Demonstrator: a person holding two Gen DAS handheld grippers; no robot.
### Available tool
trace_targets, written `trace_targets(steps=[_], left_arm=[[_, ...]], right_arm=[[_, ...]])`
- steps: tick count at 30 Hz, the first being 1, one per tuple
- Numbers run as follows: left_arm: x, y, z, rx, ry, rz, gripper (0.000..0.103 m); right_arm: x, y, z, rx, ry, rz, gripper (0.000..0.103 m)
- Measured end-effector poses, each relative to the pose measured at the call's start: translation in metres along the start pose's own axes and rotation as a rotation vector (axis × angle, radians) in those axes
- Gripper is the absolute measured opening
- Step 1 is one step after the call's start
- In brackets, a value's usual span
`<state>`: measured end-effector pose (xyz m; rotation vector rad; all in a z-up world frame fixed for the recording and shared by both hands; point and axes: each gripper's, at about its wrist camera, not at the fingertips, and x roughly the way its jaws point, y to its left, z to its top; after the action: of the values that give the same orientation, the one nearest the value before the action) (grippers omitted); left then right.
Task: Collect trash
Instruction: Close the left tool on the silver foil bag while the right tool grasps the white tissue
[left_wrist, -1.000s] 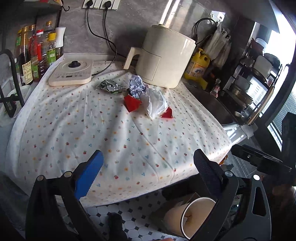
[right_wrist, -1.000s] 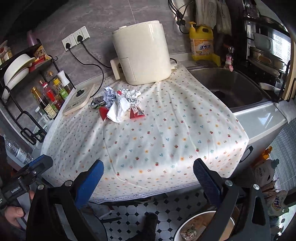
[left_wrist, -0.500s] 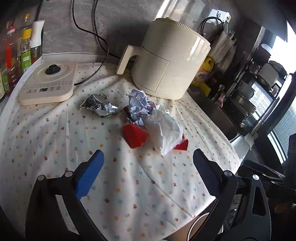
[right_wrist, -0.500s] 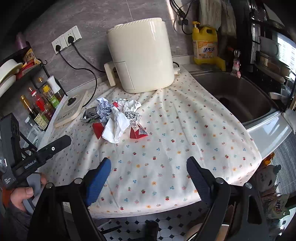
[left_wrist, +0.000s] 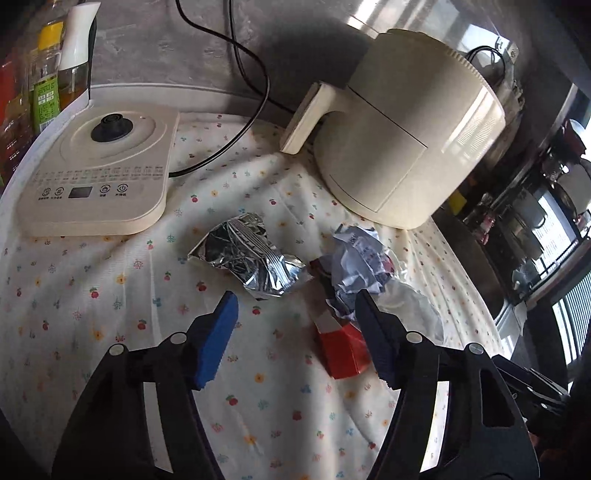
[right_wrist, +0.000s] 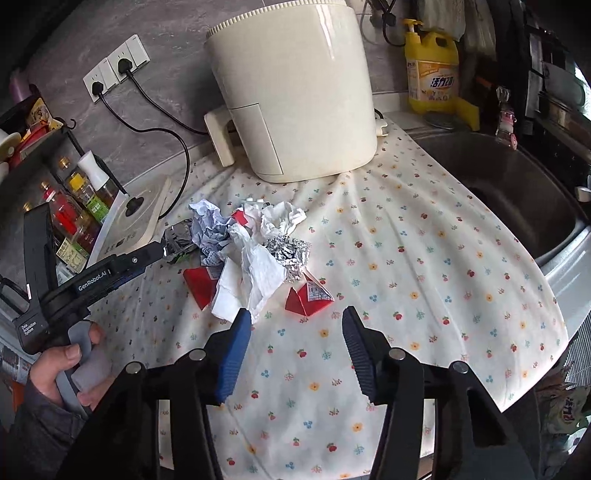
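A pile of trash lies on the flowered cloth. In the left wrist view a crumpled silver foil bag (left_wrist: 251, 264) lies just beyond my open left gripper (left_wrist: 295, 314), with a crumpled printed paper (left_wrist: 360, 264) and a red carton (left_wrist: 341, 349) by the right finger. In the right wrist view my open right gripper (right_wrist: 295, 319) hovers just short of a second red carton (right_wrist: 308, 299), white tissue (right_wrist: 255, 269) and a foil ball (right_wrist: 290, 256). The left gripper (right_wrist: 147, 254) reaches in there from the left toward the foil bag (right_wrist: 179, 240).
A cream air fryer (right_wrist: 295, 92) stands behind the pile. A kettle base (left_wrist: 96, 177) with a cord sits at the left, with bottles (right_wrist: 74, 218) on a rack beside it. A sink (right_wrist: 517, 195) and a yellow detergent bottle (right_wrist: 432, 79) are on the right.
Both grippers have moved forward over the counter toward the trash pile, which now lies right in front of their fingers. Both stay open; the jaws have narrowed somewhat.
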<state>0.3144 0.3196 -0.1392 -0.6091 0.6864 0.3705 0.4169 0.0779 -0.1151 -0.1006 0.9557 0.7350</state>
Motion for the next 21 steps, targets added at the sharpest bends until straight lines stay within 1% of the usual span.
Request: trace_targets(steps=[2, 5, 9, 11, 13, 15, 17, 18, 19, 20, 21], left_arm=[[0.003, 0.006, 0.007, -0.032, -0.015, 0.009, 0.066], [0.013, 0.009, 0.016, -0.056, -0.017, 0.055, 0.066], [0.029, 0.013, 0.024, -0.088, 0.008, 0.087, 0.066], [0.037, 0.015, 0.026, -0.119, 0.024, 0.097, 0.066], [0.043, 0.016, 0.026, -0.14, 0.028, 0.103, 0.066], [0.047, 0.015, 0.025, -0.151, 0.035, 0.113, 0.065], [0.049, 0.015, 0.024, -0.157, 0.043, 0.111, 0.055], [0.051, 0.016, 0.024, -0.16, 0.056, 0.109, 0.044], [0.052, 0.017, 0.023, -0.168, 0.066, 0.1, 0.037], [0.051, 0.02, 0.021, -0.179, 0.073, 0.091, 0.033], [0.05, 0.022, 0.019, -0.184, 0.078, 0.089, 0.02]], right_arm=[[0.005, 0.004, 0.004, 0.002, 0.0, 0.001, 0.051], [0.011, 0.009, 0.009, -0.003, 0.002, -0.001, 0.05], [0.022, 0.014, 0.014, 0.005, 0.01, -0.003, 0.046], [0.028, 0.015, 0.017, 0.019, 0.013, 0.0, 0.042], [0.033, 0.019, 0.02, 0.021, 0.01, 0.0, 0.042], [0.04, 0.021, 0.023, 0.019, 0.025, -0.005, 0.042], [0.048, 0.023, 0.024, 0.022, 0.042, -0.003, 0.042], [0.052, 0.024, 0.025, 0.02, 0.046, -0.007, 0.042], [0.055, 0.025, 0.026, 0.019, 0.049, -0.01, 0.042], [0.058, 0.025, 0.027, 0.02, 0.053, -0.008, 0.037], [0.06, 0.026, 0.027, 0.019, 0.059, -0.002, 0.033]])
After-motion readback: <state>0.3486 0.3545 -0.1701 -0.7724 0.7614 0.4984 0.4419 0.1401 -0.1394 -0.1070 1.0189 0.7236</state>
